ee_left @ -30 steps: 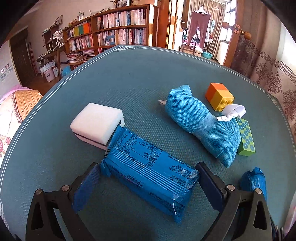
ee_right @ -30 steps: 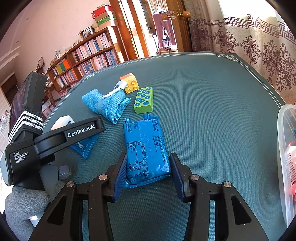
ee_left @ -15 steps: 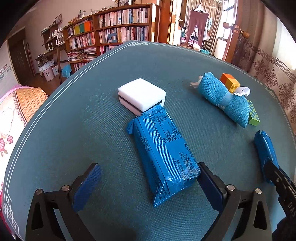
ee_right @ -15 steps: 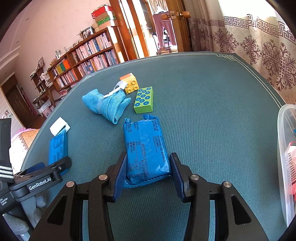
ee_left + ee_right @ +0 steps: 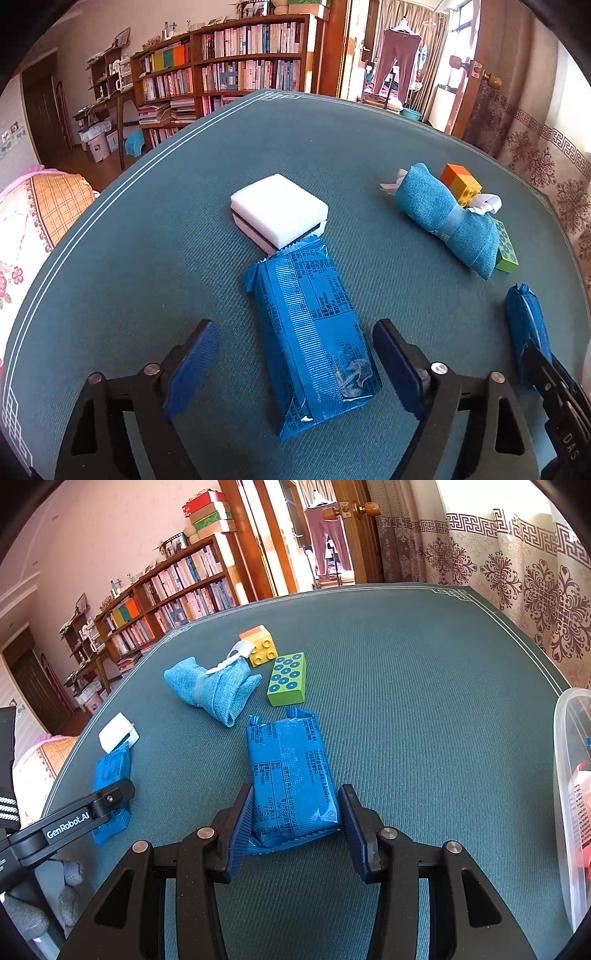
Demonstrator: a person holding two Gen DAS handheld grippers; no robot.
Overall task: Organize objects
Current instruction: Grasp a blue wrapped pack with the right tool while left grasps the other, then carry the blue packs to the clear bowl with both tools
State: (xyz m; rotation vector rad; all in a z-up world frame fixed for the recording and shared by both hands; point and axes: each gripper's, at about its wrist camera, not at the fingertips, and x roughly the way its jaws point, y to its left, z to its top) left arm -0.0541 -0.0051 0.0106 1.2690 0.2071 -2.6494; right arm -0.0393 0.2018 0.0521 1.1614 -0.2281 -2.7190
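A blue snack packet (image 5: 310,339) lies lengthwise on the teal table (image 5: 147,258) between the fingers of my left gripper (image 5: 295,365). Its jaws are closing; the right pad is close to the packet's edge and the left pad stands clear of it. The packet's far end touches a white sponge (image 5: 279,212). My right gripper (image 5: 295,827) is shut on a second blue packet (image 5: 291,771), with both pads pressed against its near end as it rests on the table. That packet shows at the right edge of the left wrist view (image 5: 524,321).
A rolled blue cloth (image 5: 443,218), an orange-and-yellow brick (image 5: 460,181) and a green brick (image 5: 288,679) lie further back on the table. A clear plastic container (image 5: 569,775) stands at the right edge. A grey-gloved hand (image 5: 29,915) holds the left gripper.
The left gripper swung to the left so the packet now lies lengthwise between its fingers, and its jaws have narrowed. The right gripper and its packet have not moved.
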